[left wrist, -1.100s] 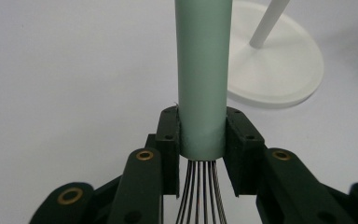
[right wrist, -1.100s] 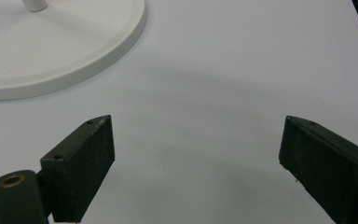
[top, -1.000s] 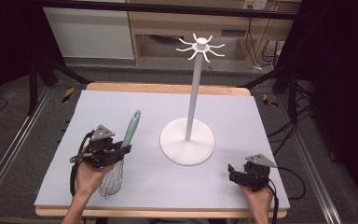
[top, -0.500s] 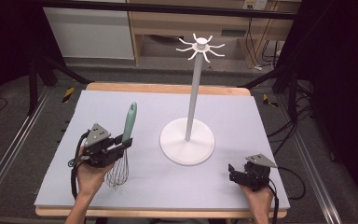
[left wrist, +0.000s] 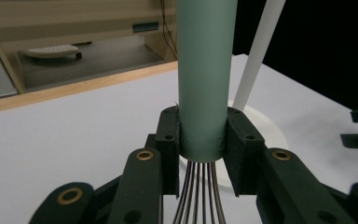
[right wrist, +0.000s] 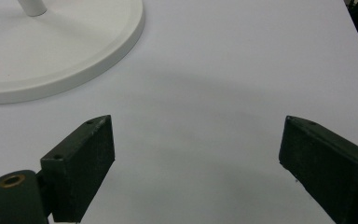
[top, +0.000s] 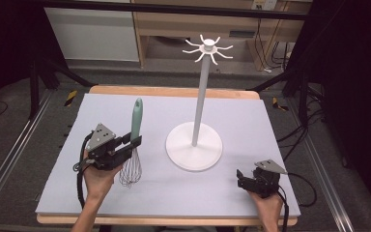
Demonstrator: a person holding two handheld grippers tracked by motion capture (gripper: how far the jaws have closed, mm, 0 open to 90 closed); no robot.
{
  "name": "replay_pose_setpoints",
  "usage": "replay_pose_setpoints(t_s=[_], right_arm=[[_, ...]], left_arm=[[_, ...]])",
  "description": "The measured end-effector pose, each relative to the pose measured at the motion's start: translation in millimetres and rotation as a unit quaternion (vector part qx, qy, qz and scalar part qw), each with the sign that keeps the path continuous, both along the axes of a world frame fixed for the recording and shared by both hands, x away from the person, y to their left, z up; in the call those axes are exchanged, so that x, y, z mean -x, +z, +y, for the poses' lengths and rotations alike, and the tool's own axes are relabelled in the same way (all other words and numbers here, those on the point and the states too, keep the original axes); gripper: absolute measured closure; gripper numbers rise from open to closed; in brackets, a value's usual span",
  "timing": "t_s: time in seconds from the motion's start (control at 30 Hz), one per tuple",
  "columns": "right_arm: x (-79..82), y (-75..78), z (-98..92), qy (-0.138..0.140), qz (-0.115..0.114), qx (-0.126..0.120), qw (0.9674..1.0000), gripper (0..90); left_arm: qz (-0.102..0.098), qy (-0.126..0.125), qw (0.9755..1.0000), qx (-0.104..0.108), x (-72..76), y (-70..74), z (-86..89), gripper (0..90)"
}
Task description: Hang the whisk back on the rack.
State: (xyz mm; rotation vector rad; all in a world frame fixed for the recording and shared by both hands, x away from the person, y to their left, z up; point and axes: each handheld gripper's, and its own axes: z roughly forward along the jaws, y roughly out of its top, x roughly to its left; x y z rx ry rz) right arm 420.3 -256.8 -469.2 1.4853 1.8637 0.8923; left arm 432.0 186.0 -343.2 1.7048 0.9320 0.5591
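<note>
**Whisk held upright at the left of the surface**

The wire whisk with a pale green cylindrical handle (top: 135,140) stood nearly upright, handle up and its steel wire loops hanging down toward the pale lilac surface (top: 251,121). Whether the loops touched the surface could not be told. The left gripper (top: 128,147) pinched the whisk at the bottom end of the handle, just above where the wires emerged. In the left gripper view the two black jaws pressed against opposite sides of the green handle (left wrist: 205,79), with the wires (left wrist: 198,196) fanning out beneath them. The person's left hand (top: 99,176) carried that gripper from the near-left edge of the surface.

Just to the right of the whisk stood a white utensil stand with a round flat base, a slim upright pole and a crown of curved hooks on top (top: 194,145). All of its visible hooks were bare. The whisk and the stand's base were near each other but apart.

Well to the right, near the front corner of the surface, the right gripper (top: 244,178) sat low with its jaws spread wide and only bare surface between them. In the right gripper view the edge of the stand's base (right wrist: 74,56) lay beyond the jaws.
</note>
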Motion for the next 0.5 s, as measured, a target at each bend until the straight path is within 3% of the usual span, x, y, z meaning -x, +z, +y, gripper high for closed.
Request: replay_pose_setpoints(t_s=[0.23, 0.5], right_arm=[[0.1, 0.1, 0.1, 0.000, 0.000, -0.001, 1.0000, 10.8], [-0.1, 0.0, 0.1, -0.001, 0.000, -0.001, 1.0000, 10.8]], left_arm=[[-0.024, -0.013, 0.9995, 0.015, 2.2, 14.7, -10.4, 68.4], [-0.044, -0.029, 0.9985, 0.016, 2.4, 32.3, -22.7, 68.4]])
